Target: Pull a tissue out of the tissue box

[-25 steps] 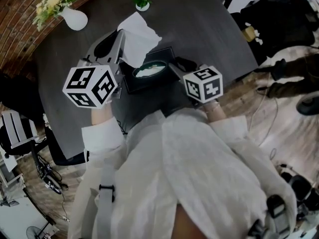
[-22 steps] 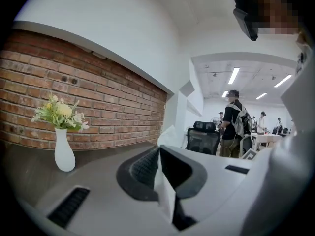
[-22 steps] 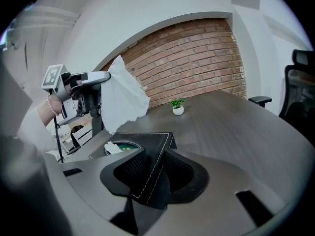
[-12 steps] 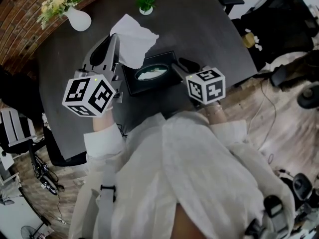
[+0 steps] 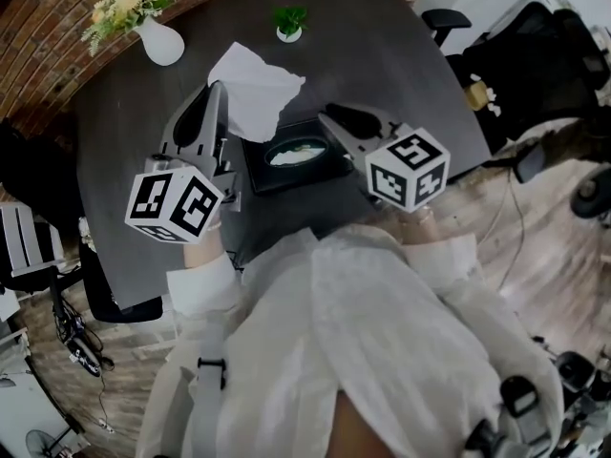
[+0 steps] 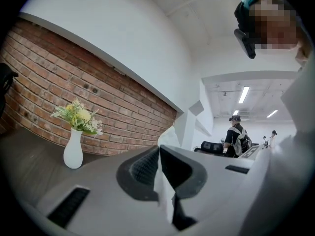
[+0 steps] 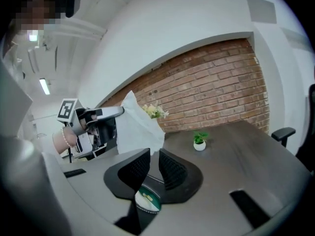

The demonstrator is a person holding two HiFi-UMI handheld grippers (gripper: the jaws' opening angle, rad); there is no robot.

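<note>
Charcoal-grey worktop carries the black rectangular tissue box, its oval opening facing up. White paper tissue hangs above the box's left end, pinched by one edge in the clenched jaws of the left gripper, which points about level. The tissue's lower corner looks clear of the opening, though I cannot be sure. Right gripper hovers over the box's right end, its jaws closing on nothing. To finish cleanly, I judge the sheet should go straight up and away with a firm pinch, the right gripper ready to steady the box if the next sheet drags.
</note>
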